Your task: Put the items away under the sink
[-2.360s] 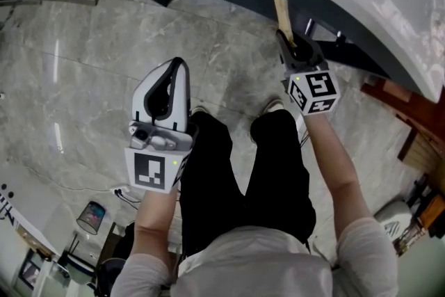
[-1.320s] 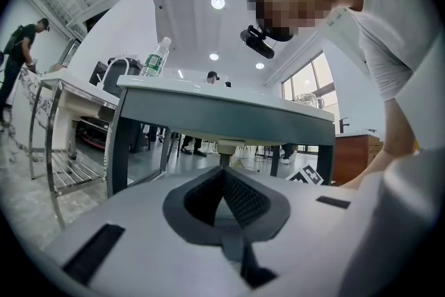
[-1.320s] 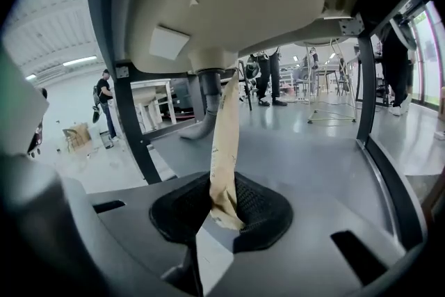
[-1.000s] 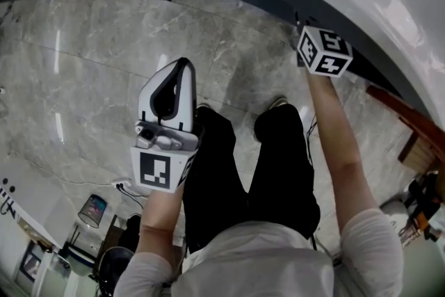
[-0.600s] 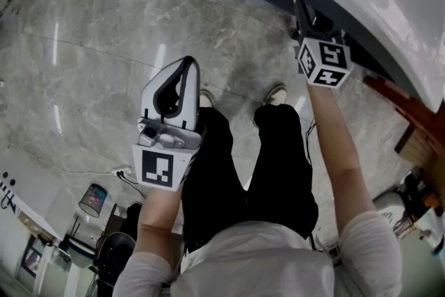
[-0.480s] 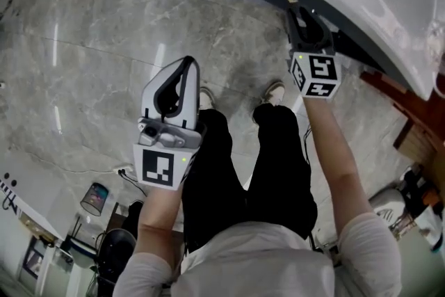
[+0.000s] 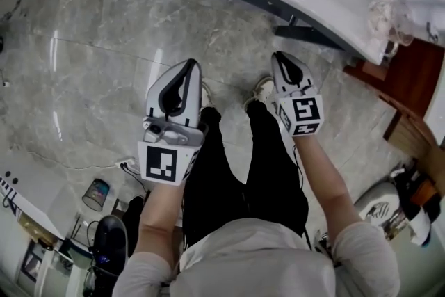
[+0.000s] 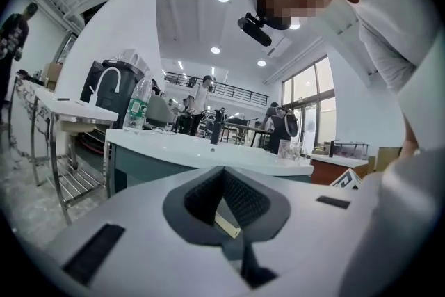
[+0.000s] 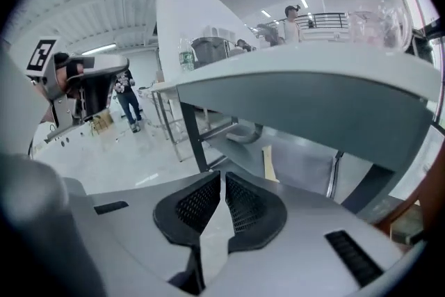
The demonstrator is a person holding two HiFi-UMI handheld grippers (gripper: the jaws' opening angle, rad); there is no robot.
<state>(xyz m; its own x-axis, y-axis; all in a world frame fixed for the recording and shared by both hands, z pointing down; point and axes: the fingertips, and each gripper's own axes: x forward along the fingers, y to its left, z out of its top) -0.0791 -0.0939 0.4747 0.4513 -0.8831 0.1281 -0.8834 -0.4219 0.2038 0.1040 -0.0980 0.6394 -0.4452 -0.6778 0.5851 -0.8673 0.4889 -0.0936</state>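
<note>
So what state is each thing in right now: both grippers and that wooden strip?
Left gripper: jaws together; tan sliver in their gap, unclear what.
Right gripper: jaws just closed, nothing between them.
Wooden strip: free of both grippers, standing under the sink.

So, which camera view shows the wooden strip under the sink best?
The right gripper view: the wooden strip is in plain sight under the sink counter. In the head view the counter covers it; the left gripper view sees only the counter's top and front.
</note>
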